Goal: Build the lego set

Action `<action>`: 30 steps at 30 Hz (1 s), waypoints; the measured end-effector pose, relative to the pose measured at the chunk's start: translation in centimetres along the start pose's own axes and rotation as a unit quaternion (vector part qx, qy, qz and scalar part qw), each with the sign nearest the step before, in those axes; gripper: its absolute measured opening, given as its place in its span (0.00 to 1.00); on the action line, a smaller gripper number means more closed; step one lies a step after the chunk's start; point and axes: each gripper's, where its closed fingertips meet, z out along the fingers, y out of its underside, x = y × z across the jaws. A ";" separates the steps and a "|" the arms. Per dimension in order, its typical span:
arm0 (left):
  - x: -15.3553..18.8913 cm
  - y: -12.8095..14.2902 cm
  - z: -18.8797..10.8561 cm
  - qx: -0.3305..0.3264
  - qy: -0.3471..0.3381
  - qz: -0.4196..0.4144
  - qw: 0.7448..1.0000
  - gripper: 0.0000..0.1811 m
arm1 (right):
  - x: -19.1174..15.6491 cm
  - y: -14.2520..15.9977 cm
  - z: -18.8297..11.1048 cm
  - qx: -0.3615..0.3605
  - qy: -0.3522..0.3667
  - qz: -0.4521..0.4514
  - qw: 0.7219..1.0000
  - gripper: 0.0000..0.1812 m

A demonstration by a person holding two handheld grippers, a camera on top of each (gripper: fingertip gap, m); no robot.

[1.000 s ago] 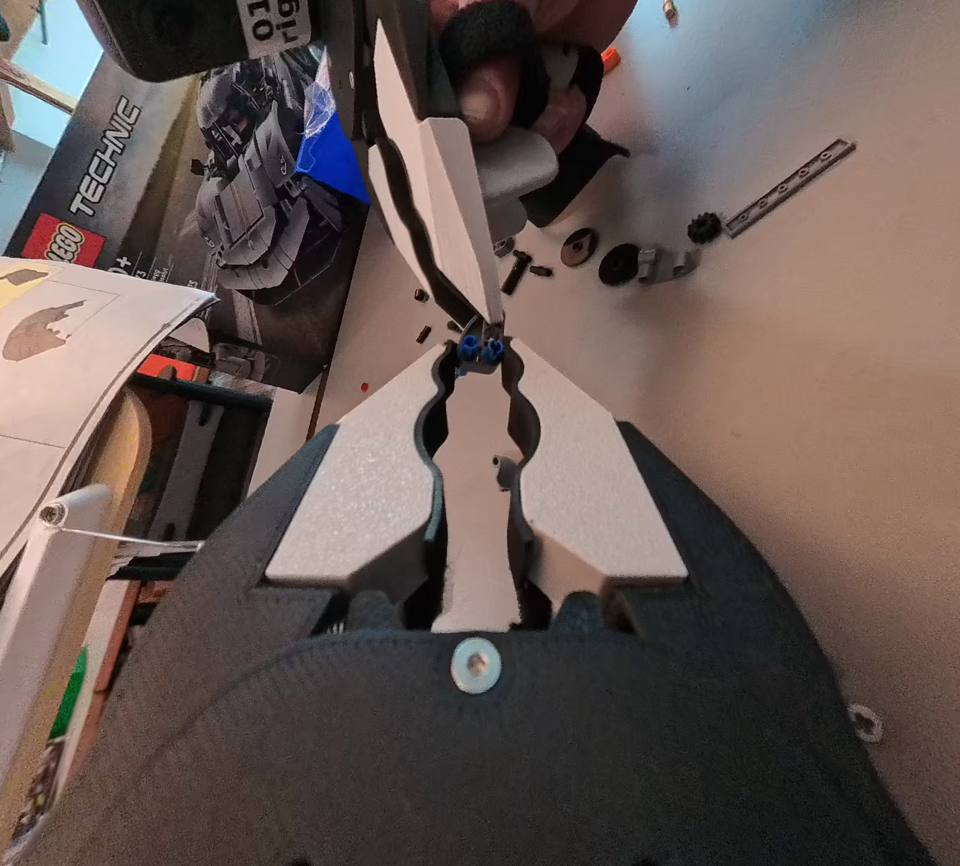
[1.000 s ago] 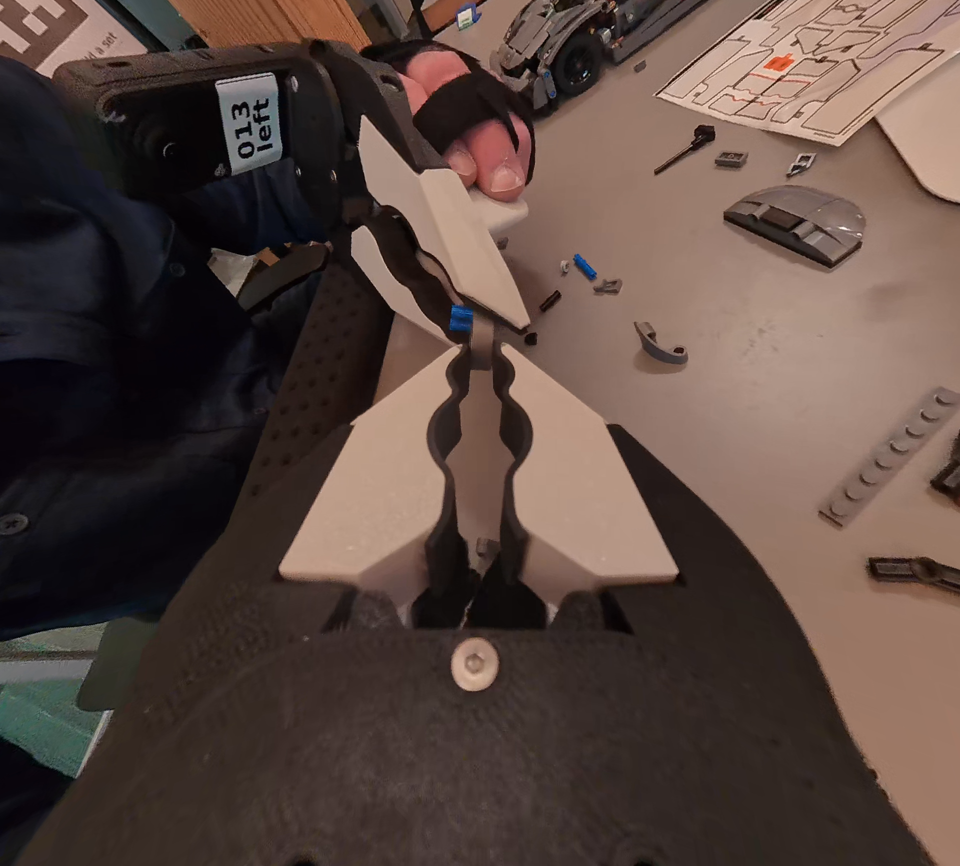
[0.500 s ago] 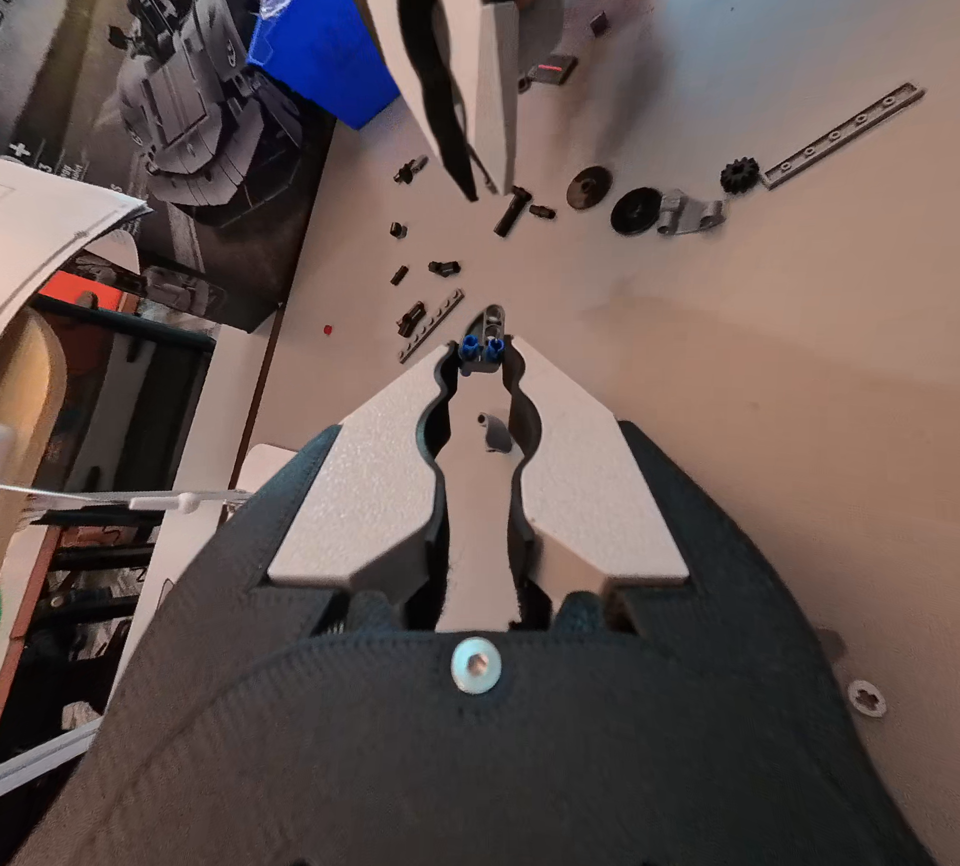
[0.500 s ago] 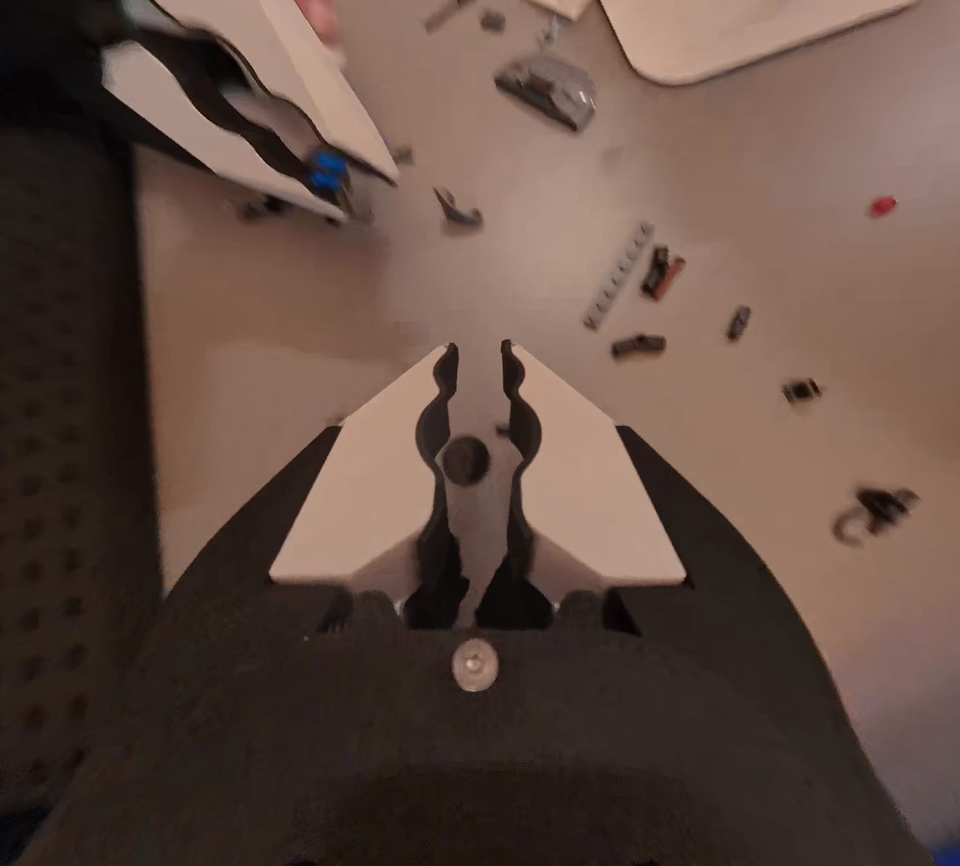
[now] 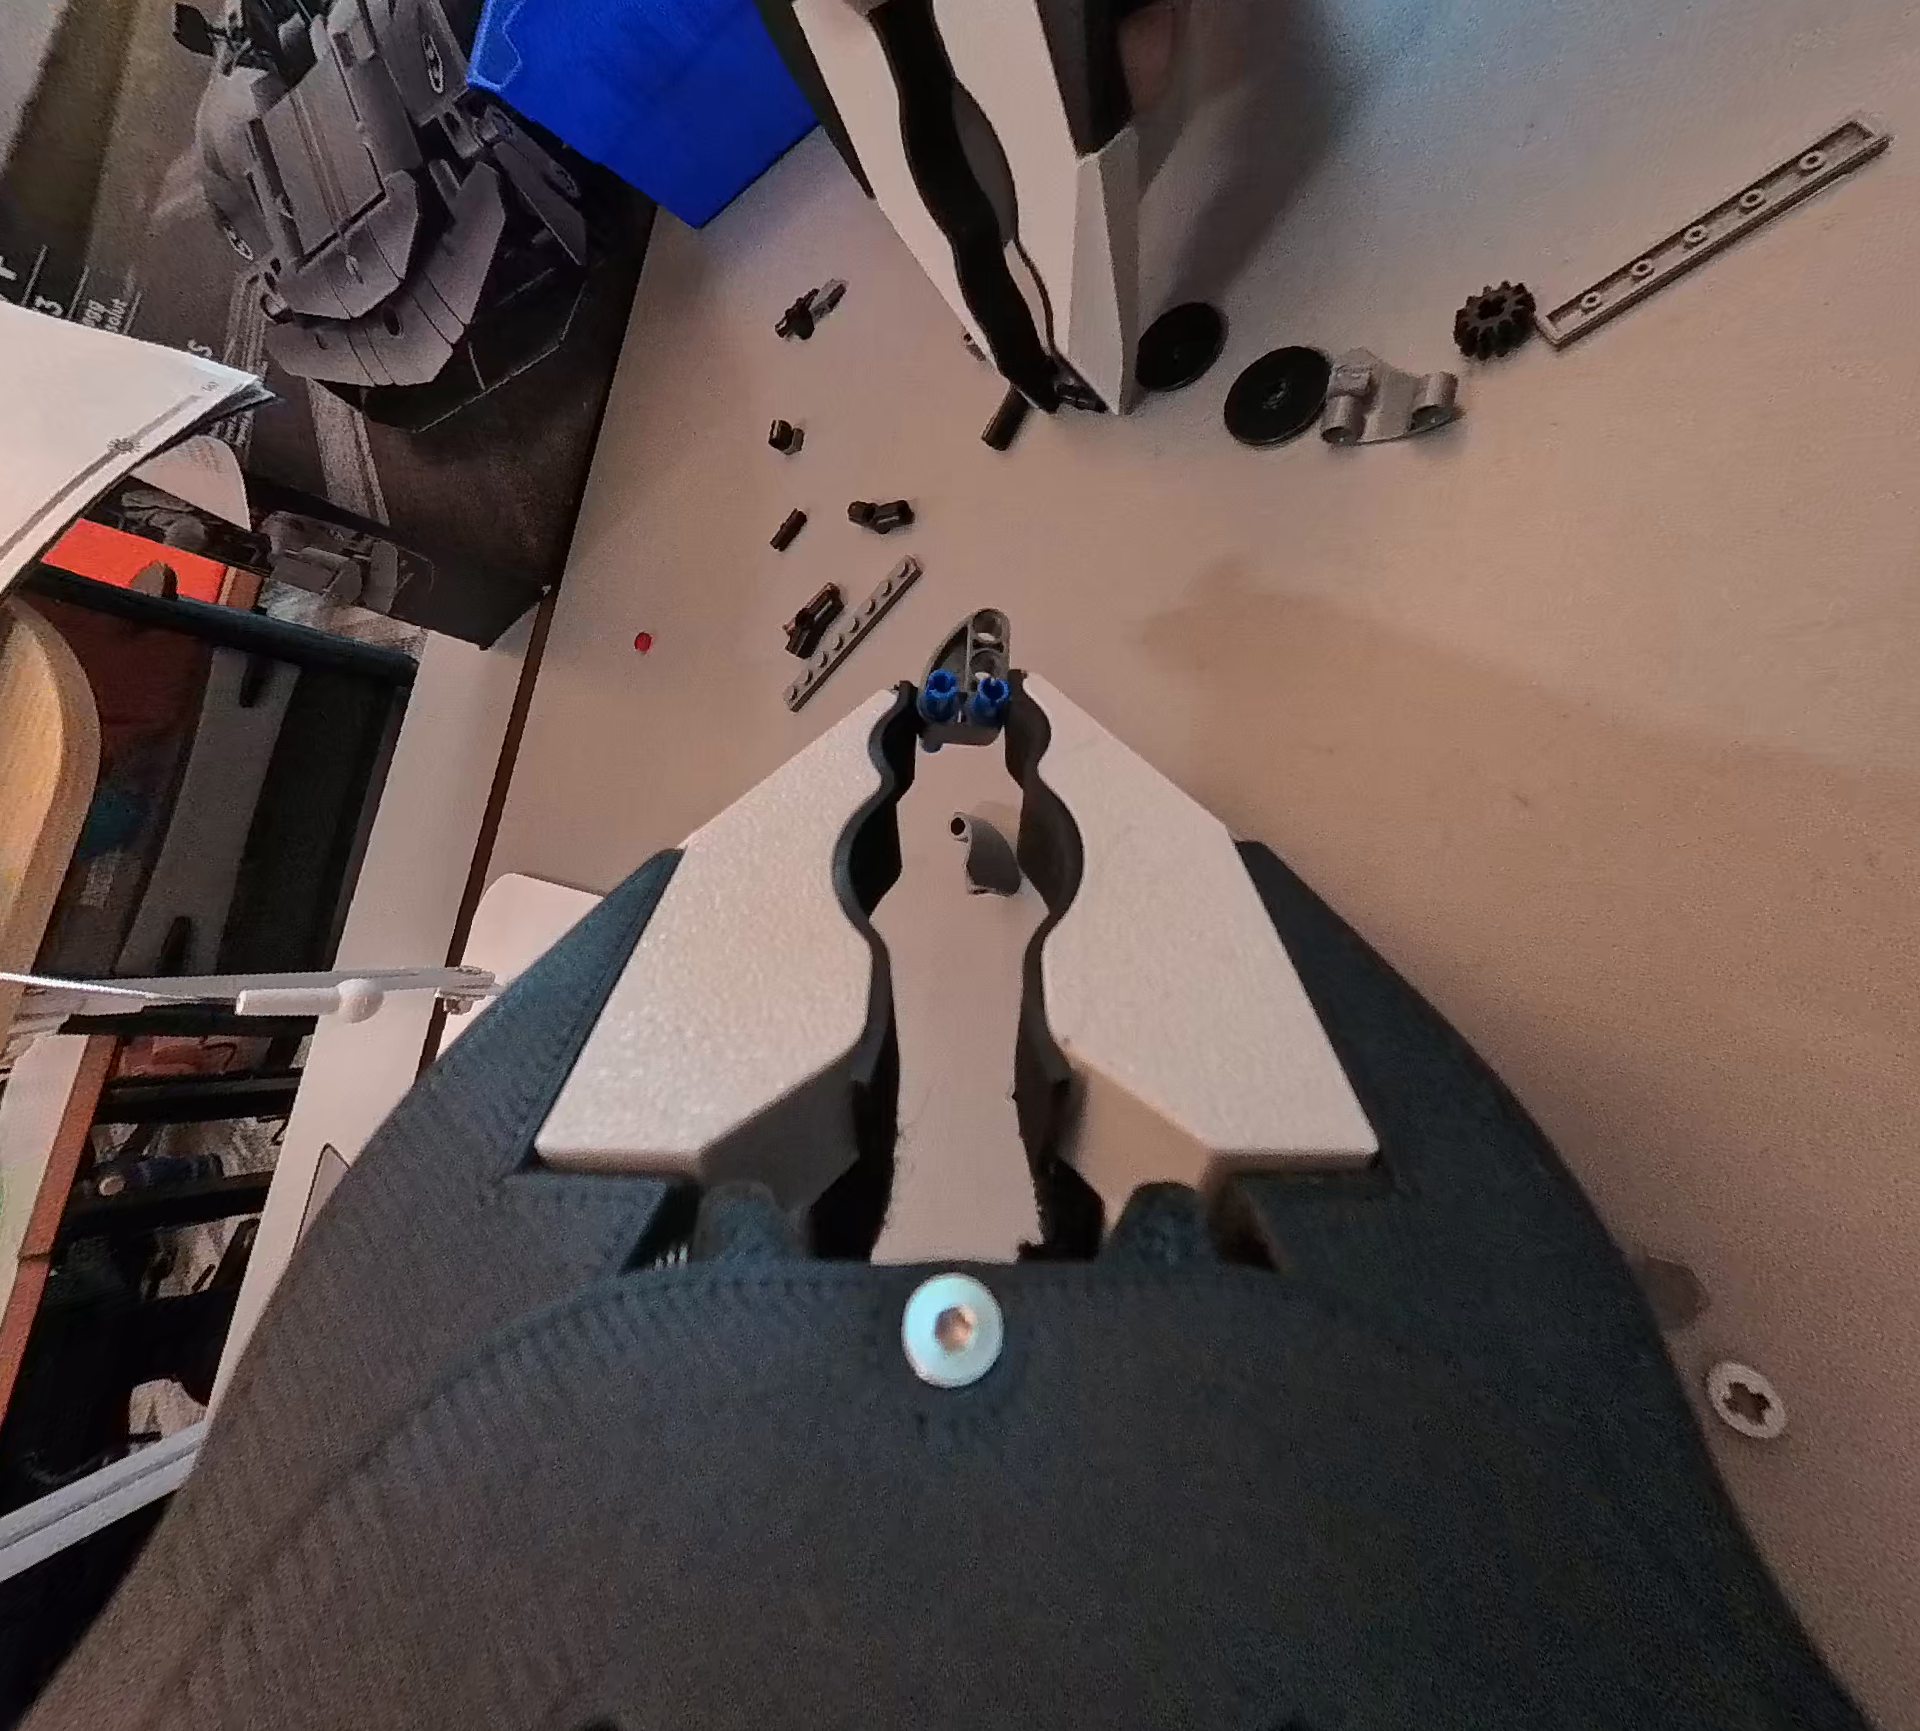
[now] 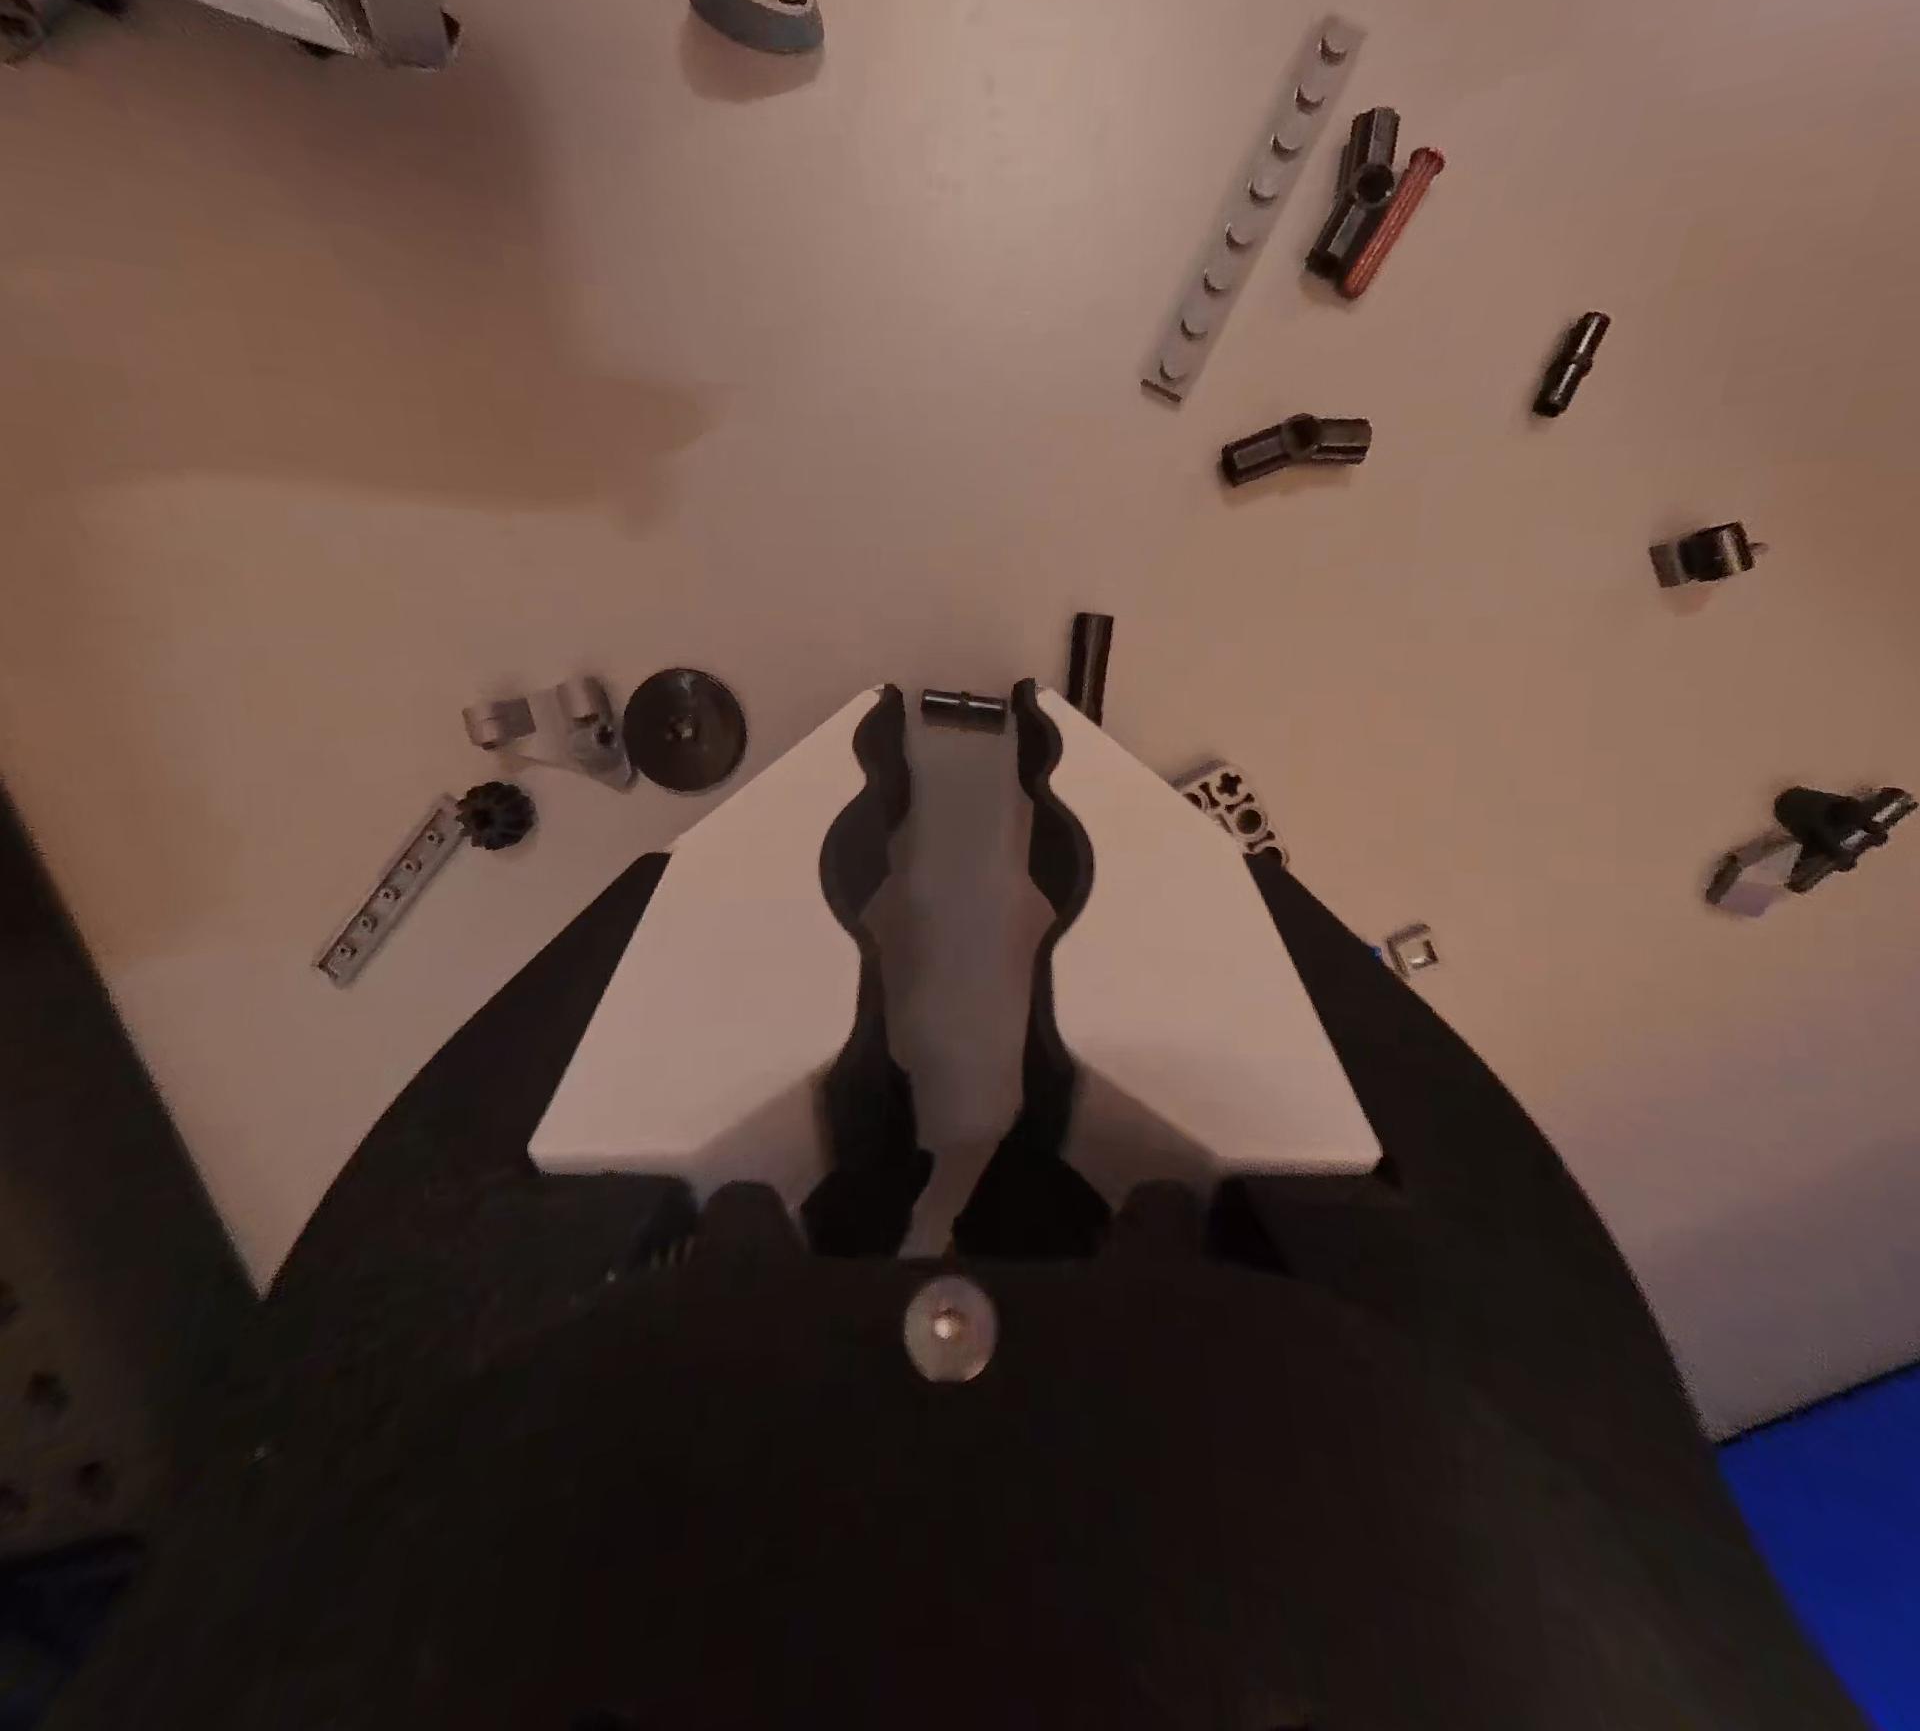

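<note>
**Right gripper straddling a black pin, left gripper clamping the beam**

On the pale beige surface (image 6: 935, 279), the right gripper (image 6: 961, 707) is hovering low with its jaws parted, and a small black plastic connector pin (image 6: 963, 711) is lying crosswise in the gap between the tips; whether the pads are touching it, I cannot tell. Just beside the right tip a short black tube piece (image 6: 1088, 658) is lying on the surface. Off to the left, a round black disc (image 6: 684, 727) is sitting against a light grey bracket piece (image 6: 556, 725), with a small black gear (image 6: 497, 814) touching the end of a grey holed strip (image 6: 390, 892). Farther out to the right, a long grey studded plate (image 6: 1252, 211) is lying next to a black angled connector (image 6: 1294, 445).

Over in the left wrist view, the left gripper (image 5: 966, 705) is closing tight on a small dark grey beam piece carrying two blue pins (image 5: 966, 694), holding it above the surface. A curved grey piece (image 5: 982, 855) is lying beneath, seen between the fingers. Behind, a blue plastic bin (image 5: 644, 50) is standing beside the dark printed set box (image 5: 343, 154).
</note>
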 end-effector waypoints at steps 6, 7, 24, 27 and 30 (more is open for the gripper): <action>0.1 0.0 0.1 0.000 0.003 0.002 1.000 0.08 | 0.2 -0.1 0.1 0.005 0.004 -0.003 1.000 0.08; 0.2 0.0 0.1 0.000 0.004 0.003 1.000 0.08 | 0.1 -0.2 0.1 0.006 0.003 -0.006 1.000 0.08; 0.8 0.3 0.3 -0.008 0.021 0.007 1.000 0.08 | -3.1 -1.7 0.7 0.038 -0.051 -0.087 0.994 0.09; 0.8 0.4 0.3 -0.009 0.022 0.007 1.000 0.08 | -2.9 -1.7 0.5 0.036 -0.042 -0.087 0.995 0.11; 0.8 0.5 0.4 -0.012 0.023 0.005 1.000 0.08 | -2.6 -1.4 0.2 0.031 -0.034 -0.085 0.995 0.12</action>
